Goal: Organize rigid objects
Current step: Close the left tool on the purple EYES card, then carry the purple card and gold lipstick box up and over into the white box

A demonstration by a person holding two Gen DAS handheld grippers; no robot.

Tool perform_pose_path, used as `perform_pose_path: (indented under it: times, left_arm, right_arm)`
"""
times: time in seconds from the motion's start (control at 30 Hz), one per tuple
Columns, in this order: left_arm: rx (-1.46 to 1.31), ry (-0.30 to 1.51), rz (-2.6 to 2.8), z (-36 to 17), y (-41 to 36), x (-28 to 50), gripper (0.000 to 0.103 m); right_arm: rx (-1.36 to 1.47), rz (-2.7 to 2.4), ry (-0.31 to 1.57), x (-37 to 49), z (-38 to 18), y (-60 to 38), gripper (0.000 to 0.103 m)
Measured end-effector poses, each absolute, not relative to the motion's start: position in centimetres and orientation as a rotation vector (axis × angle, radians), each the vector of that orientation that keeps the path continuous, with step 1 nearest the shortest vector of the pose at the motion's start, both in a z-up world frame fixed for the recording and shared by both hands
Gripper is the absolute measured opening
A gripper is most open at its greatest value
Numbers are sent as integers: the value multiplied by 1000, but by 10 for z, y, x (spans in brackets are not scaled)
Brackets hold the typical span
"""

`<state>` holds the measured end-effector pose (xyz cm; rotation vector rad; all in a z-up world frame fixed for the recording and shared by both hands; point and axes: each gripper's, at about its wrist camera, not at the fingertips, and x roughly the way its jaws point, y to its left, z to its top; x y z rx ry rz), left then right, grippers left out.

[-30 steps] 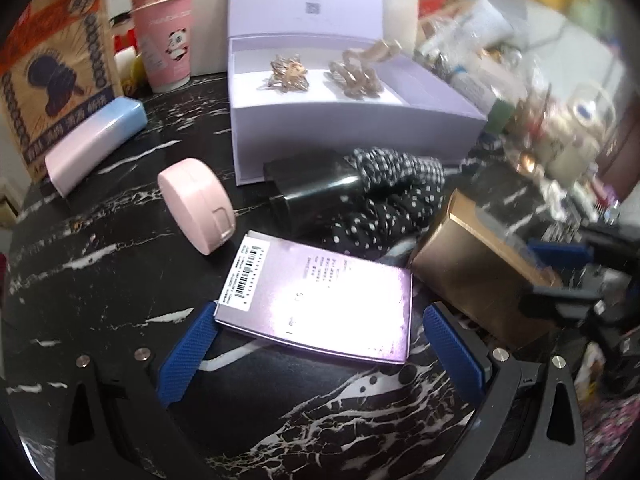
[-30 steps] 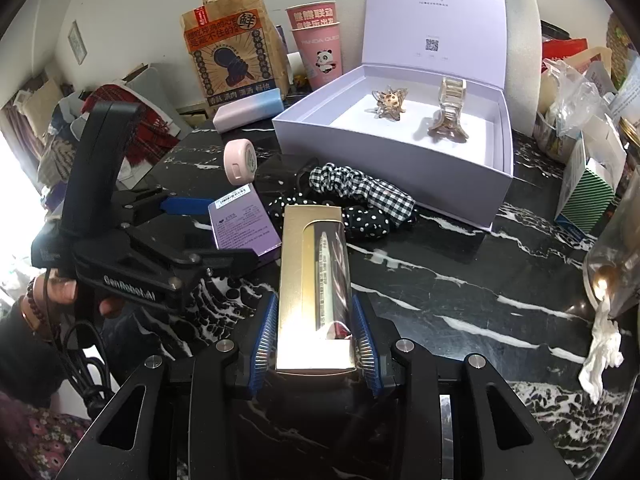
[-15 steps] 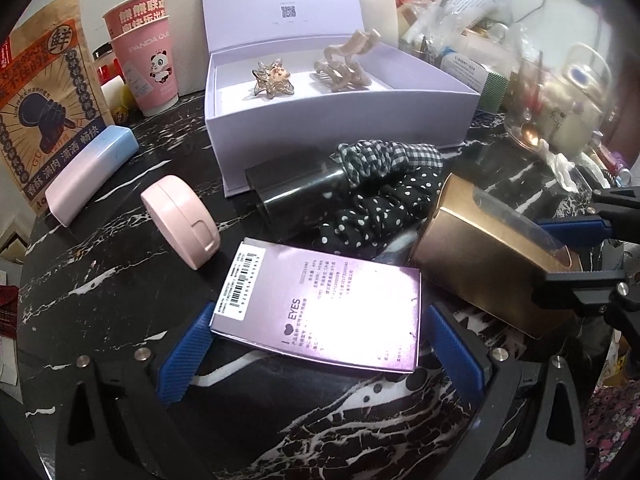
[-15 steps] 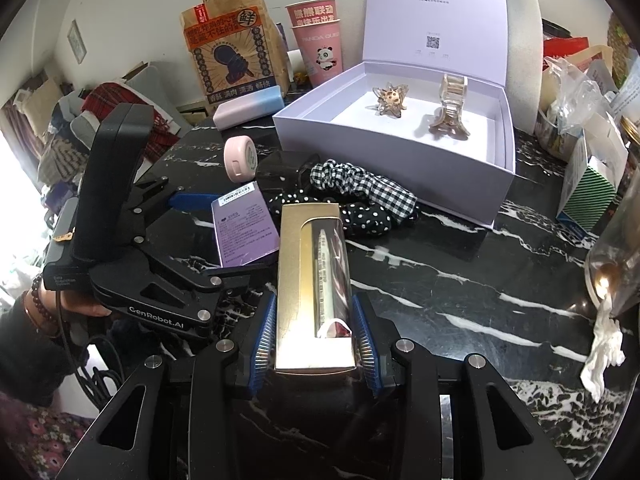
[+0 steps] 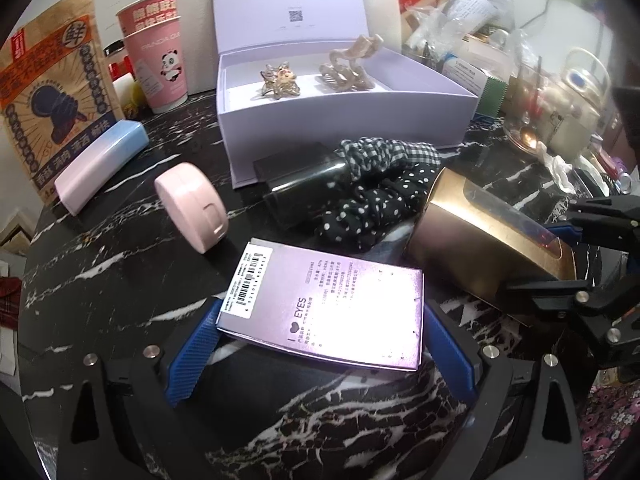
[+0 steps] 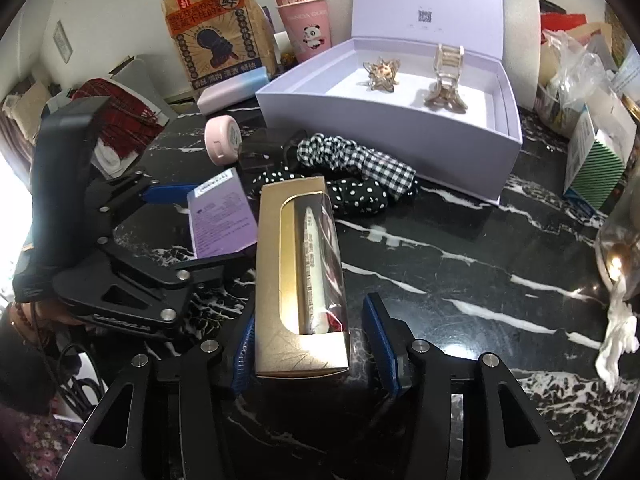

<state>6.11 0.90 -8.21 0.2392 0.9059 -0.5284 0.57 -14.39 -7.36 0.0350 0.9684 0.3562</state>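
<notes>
Gold windowed box (image 6: pixel 298 280) with a white tube inside lies flat on the black marble table (image 6: pixel 460 264), at 6 o'clock from the open lilac gift box (image 6: pixel 400 120); right gripper (image 6: pixel 310 340) just opened, left pad touching the box, right pad clear, so let go. Looks light, stiff, thin card; smooth and likely slippery; best pinched across the long side walls, not on the soft clear window. Left gripper (image 5: pixel 320 344) spread wide around the flat purple "EYES" box (image 5: pixel 324 308), apparently not squeezing; light too, best held by its short edges.
</notes>
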Motion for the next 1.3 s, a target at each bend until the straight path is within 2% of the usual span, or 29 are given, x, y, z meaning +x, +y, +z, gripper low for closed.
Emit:
perform_pose_path:
  times: [0.3,0.37,0.47,1.3]
  left_arm:
    - [163,927,-469,-80,27,51,97]
    - [160,929,-453,-80,30,50,97]
    - [152,935,-420,-80,34,50,97]
    - [129,813,-465,-22,-6,45,97]
  right_arm:
    - [37,348,950,12,-78,-137,49]
    - [26,359,940,12,-78,-135,39]
    - [23,365,933,13,-78,-135,37]
    - [38,318,871,-4,-35,-170,37]
